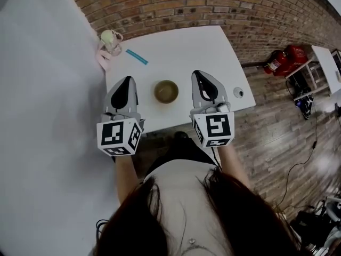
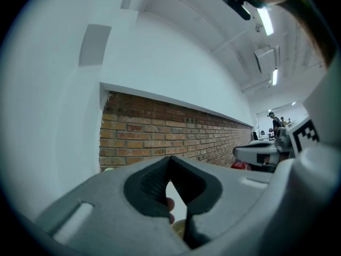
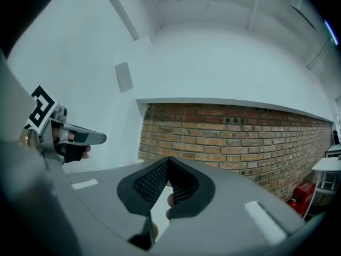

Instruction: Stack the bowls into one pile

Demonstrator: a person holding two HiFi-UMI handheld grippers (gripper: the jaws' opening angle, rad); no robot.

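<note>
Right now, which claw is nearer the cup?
Left. The left claw is on the same side of the bowl as the cup; the right claw is beyond the bowl.

Brick wall (image 1: 213, 4) behind white table (image 1: 181, 49); white wall (image 1: 42, 63) at L; wood floor (image 1: 277, 132) at R w/ 2 red extinguishers (image 1: 282, 60).

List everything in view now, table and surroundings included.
table: one, white, against the brick wall
bowl: one visible, olive-gold, table's middle, between the grippers
cup: one, pale, table's far left corner
pink item: one, beside the cup
stick: one, teal, right of the cup
round object: one, small, white, table's right edge
fire extinguishers: seemingly two, red, floor at right
left gripper: grey, jaws together, empty, left of bowl
right gripper: grey, jaws together, empty, right of bowl
</note>
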